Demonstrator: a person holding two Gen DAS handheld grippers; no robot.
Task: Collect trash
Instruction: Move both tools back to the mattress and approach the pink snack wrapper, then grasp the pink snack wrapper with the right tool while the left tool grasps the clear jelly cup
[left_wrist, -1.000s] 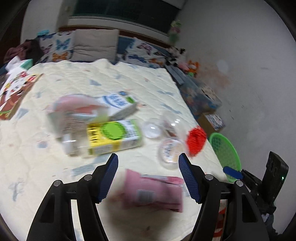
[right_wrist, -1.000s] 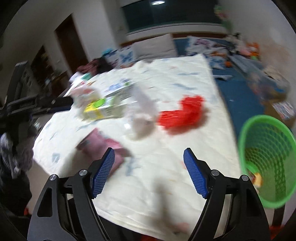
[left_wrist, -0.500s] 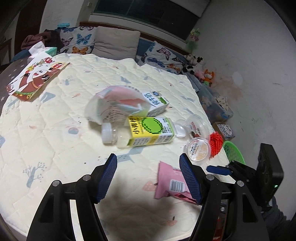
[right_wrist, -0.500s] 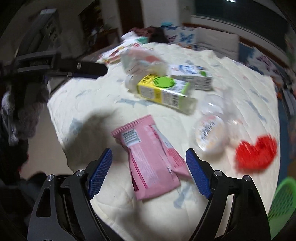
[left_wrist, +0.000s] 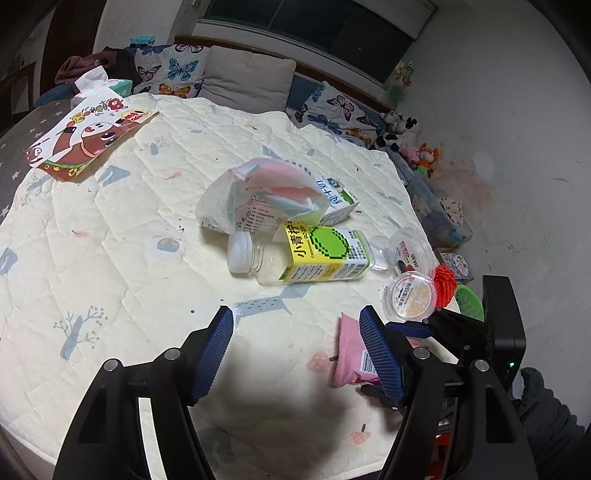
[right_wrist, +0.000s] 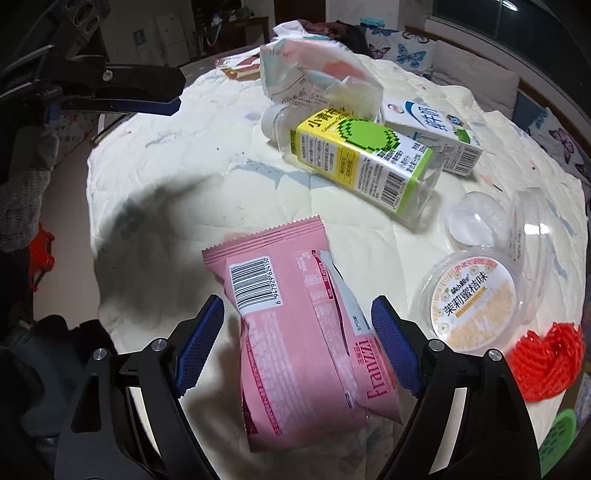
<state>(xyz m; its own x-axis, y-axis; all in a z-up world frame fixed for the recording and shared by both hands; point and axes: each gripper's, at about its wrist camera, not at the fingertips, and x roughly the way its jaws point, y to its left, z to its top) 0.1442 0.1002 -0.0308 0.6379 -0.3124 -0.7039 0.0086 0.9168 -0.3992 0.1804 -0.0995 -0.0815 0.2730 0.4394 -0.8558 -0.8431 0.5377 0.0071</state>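
Quilted bed (left_wrist: 110, 229) holds clear capped bottle (right_wrist: 354, 155); both tools gape, right tool (right_wrist: 297, 328) straddling pink wrapper (right_wrist: 295, 332)

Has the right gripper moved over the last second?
Yes. The right gripper has swung left, away from the green basket, and closed in on the pink wrapper, which now lies between its open jaws.

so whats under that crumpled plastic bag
The crumpled plastic bag lies over one end of the milk carton and overhangs the bottle's capped end. Pink and teal shapes show through it; what they are is unclear.
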